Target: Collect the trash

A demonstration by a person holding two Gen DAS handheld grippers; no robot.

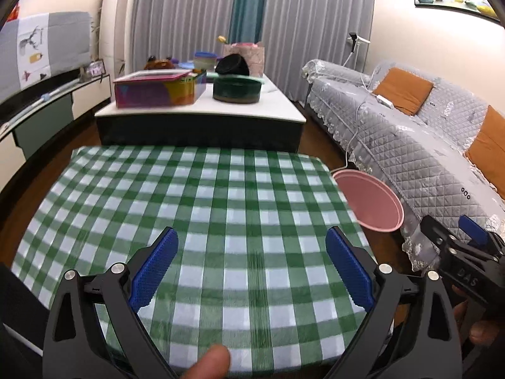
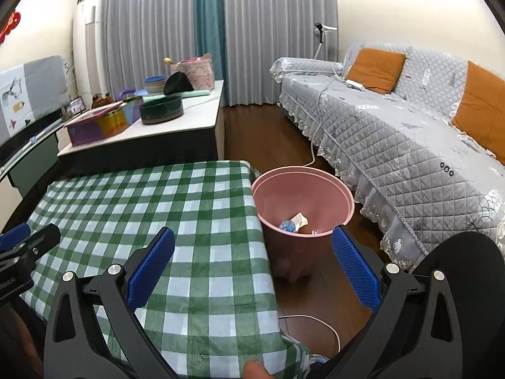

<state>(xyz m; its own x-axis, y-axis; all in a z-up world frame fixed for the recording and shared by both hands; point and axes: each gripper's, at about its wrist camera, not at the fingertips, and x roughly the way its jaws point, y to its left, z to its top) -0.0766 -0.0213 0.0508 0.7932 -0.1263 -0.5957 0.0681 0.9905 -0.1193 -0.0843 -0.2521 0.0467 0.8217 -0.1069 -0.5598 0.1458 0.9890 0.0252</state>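
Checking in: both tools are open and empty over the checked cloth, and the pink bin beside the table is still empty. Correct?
Not quite. The pink bin is not empty: the right wrist view shows a crumpled blue-and-white wrapper and other scraps at its bottom. The rest holds: the left tool and right tool are both open with nothing between their pads, and the bin stands on the floor beside the checked cloth.
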